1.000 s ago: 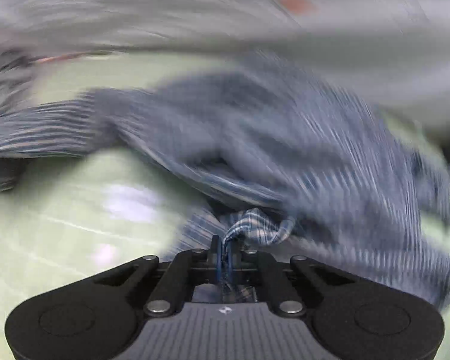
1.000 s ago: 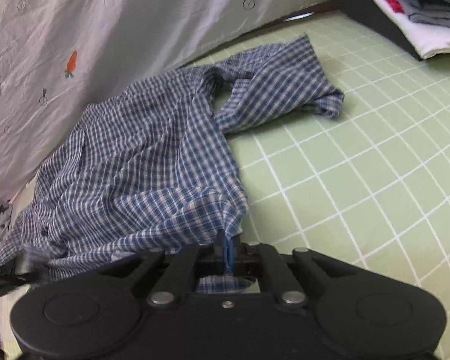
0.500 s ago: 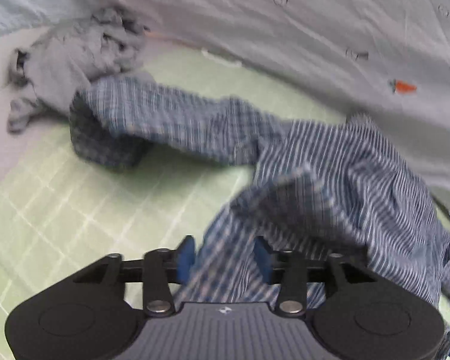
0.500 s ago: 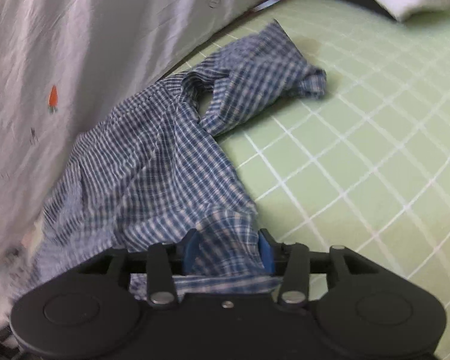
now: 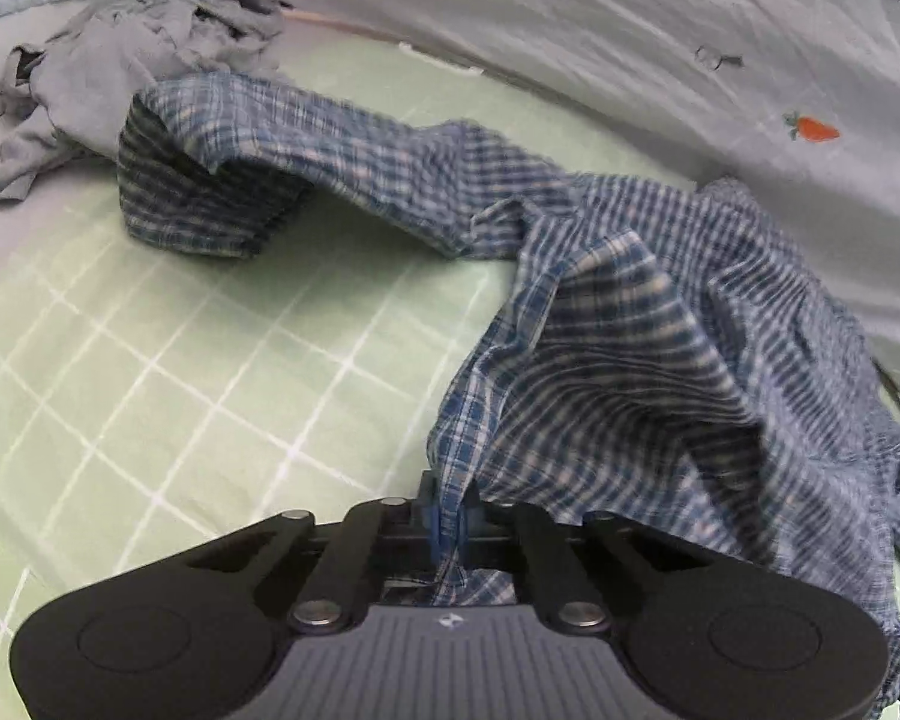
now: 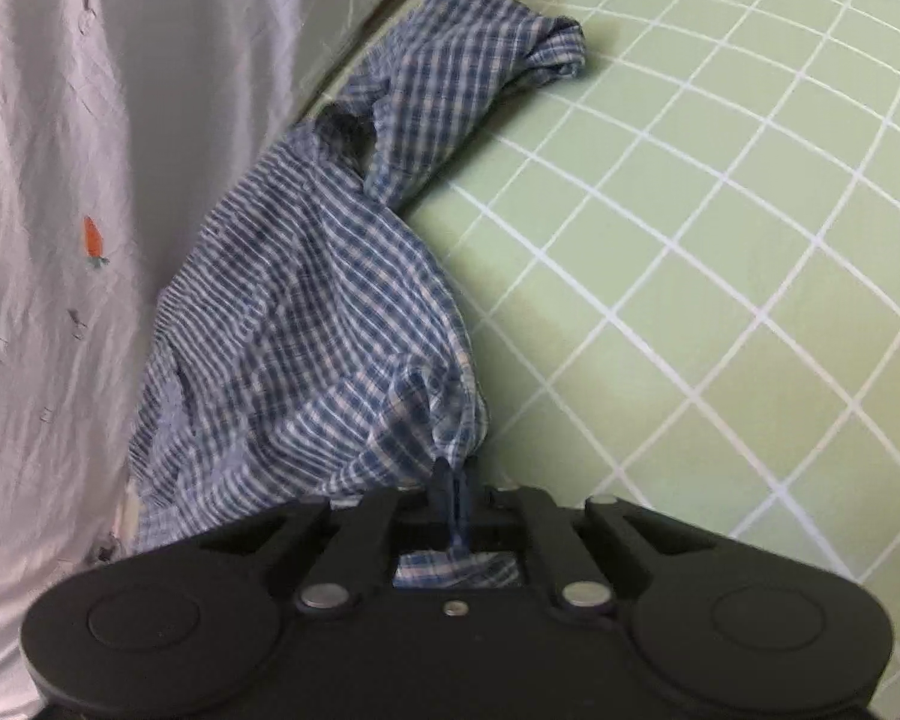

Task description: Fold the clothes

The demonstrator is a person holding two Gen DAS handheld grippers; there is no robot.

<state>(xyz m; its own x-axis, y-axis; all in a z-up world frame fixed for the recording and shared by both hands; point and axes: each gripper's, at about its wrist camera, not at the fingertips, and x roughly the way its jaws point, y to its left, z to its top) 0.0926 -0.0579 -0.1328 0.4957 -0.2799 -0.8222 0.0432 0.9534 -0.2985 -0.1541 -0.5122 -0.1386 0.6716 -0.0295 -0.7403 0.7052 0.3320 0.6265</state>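
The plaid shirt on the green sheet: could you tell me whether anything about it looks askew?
Yes. The plaid shirt lies bunched against the white bedsheet, one sleeve trailing toward a crumpled grey garment. Both the left gripper and right gripper pinch its hem.

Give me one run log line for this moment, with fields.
left claw: shut on shirt | right claw: shut on shirt | shirt: crumpled on bed
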